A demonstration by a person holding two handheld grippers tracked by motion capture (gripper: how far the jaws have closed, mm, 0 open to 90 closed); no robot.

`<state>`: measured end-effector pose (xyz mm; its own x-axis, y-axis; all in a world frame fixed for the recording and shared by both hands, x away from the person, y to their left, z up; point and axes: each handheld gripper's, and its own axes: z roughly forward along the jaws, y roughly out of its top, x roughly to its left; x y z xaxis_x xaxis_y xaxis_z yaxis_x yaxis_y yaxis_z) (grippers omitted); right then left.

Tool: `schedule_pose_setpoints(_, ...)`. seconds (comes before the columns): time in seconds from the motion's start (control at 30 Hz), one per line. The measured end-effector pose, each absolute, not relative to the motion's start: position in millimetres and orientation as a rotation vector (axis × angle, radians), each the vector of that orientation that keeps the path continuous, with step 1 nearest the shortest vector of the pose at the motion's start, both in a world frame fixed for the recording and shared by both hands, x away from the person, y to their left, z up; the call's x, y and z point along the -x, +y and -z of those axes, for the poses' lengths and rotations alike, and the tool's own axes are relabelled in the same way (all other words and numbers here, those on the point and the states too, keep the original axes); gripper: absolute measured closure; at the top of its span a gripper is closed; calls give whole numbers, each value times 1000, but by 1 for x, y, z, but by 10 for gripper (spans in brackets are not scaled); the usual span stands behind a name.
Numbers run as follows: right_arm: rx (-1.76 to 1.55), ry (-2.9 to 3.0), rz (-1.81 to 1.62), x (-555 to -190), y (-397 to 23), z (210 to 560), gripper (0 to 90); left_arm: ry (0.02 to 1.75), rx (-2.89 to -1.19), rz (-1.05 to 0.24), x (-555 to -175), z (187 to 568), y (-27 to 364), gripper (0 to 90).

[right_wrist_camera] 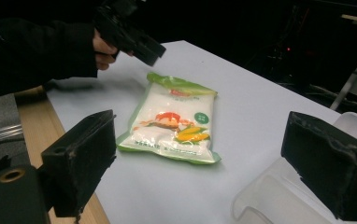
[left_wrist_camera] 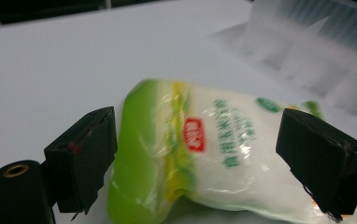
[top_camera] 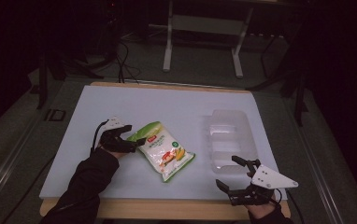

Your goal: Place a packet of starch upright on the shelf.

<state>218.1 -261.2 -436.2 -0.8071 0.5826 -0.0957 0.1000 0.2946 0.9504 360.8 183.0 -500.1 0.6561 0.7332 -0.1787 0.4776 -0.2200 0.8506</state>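
The green-and-white plastic snack bag [top_camera: 163, 151] lies flat on the white table [top_camera: 120, 107], its green end between the parted jaws of my left gripper [top_camera: 132, 135]. My right gripper [top_camera: 236, 175] is spread beside the clear plastic tray [top_camera: 228, 137].

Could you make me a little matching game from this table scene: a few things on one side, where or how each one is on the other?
Things:
1. snack bag
2. clear plastic tray
3. left gripper
4. right gripper

States:
A. open at the table's near edge, beside the tray
B. lying flat mid-table
C. jaws open around the bag's green end
D. empty, right of the bag

Pairs: 1-B, 2-D, 3-C, 4-A
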Motion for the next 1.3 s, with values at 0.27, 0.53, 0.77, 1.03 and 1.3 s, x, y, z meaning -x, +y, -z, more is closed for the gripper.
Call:
schedule_pose_setpoints(0.27,-616,2157,-1517,-219,-261,438,103,1039,-1887,-251,-378,520,185,132)
schedule_pose_setpoints(0.53,-617,2160,-1514,-220,-261,440,103,1098,-1919,-146,-382,537,187,154)
schedule_pose_setpoints(0.77,-613,2159,-1516,-220,-260,440,103,1091,-1899,35,-382,543,184,386)
schedule_pose_setpoints(1.03,-609,2189,-1499,-221,-257,441,103,1023,-1985,-8,-376,539,165,756)
schedule_pose_setpoints(1.3,-608,2177,-1495,-220,-256,442,103,1013,-2040,-120,-368,529,154,838)
